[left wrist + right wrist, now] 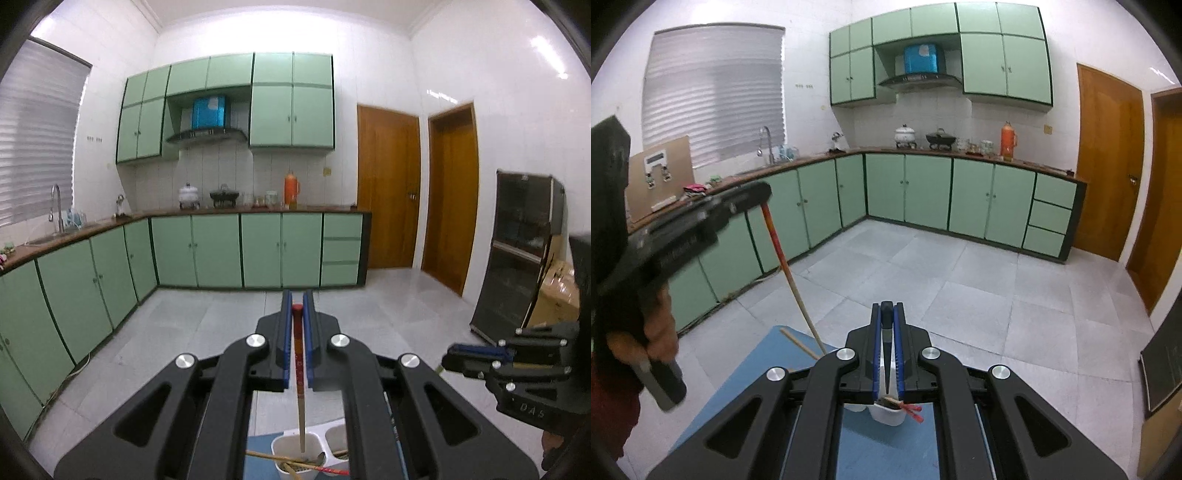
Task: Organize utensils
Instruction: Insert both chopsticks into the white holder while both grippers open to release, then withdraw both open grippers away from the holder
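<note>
**Both jaws carrying utensils above the holder**

Over the blue desk [768,365], my left gripper [297,306] has its jaws clamped on 1 red-topped chopstick [299,373], which hangs down with its pale tip over the left compartment of the white utensil holder [314,441]. More chopsticks and a spoon lie in that holder. To the right, my right gripper [886,314] has its jaws closed on a dark-handled utensil [886,332]; I cannot tell what kind.

A blue worktop [768,363] is shown. A white holder [314,441] is seated on it, and a loose chopstick [799,344] is laid nearby.
</note>
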